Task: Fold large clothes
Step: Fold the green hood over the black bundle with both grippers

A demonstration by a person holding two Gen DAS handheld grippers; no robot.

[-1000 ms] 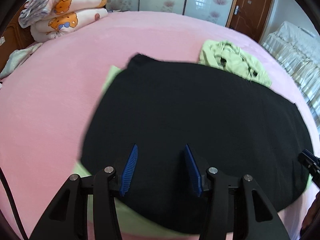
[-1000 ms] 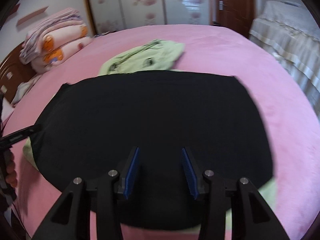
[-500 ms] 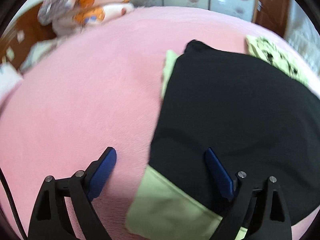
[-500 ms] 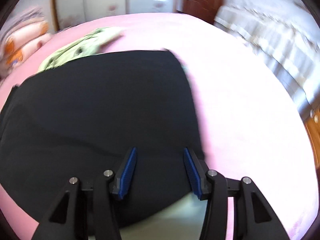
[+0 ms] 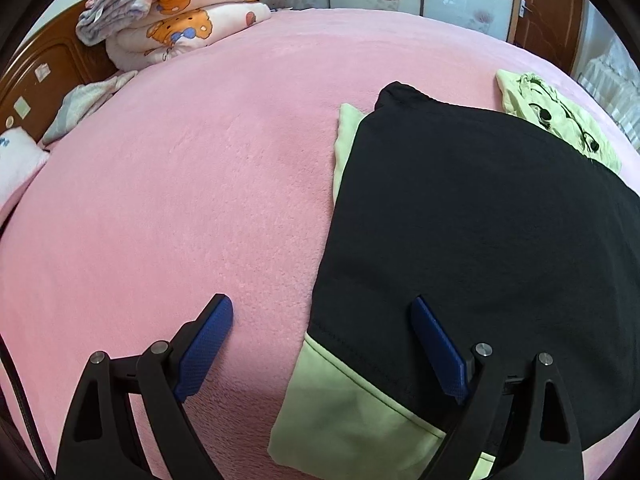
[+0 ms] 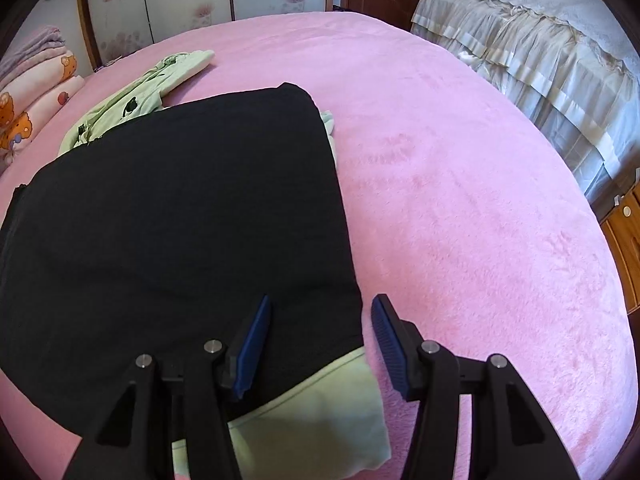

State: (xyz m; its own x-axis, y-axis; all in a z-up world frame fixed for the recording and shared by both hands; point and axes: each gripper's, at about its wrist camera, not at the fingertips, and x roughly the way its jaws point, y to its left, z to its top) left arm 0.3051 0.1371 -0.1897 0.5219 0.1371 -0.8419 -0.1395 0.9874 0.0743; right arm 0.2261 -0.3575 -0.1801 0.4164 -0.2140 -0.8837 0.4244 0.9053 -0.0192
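A black garment (image 5: 480, 220) lies spread flat on the pink bed (image 5: 180, 200), on top of a pale green garment (image 5: 344, 412) whose corners stick out at the near edge. My left gripper (image 5: 320, 306) stands wide open above the near left corner, its jaws on either side of the black hem's edge. My right gripper (image 6: 322, 304) hovers over the near right corner of the black garment (image 6: 180, 220) and the green corner (image 6: 320, 408). Its jaws are opening, with the black edge below the gap and the pads pressing nothing.
A crumpled pale green top (image 5: 556, 120) lies just beyond the black garment. Folded quilts (image 5: 176, 20) are stacked by the wooden headboard (image 5: 44, 76). A second bed with a cream cover (image 6: 540, 60) stands to the right. Wardrobe doors (image 6: 180, 0) line the far wall.
Both grippers moved apart from the middle of the near hem to its two corners. The left jaws went from narrow to wide open; the right jaws widened a little.
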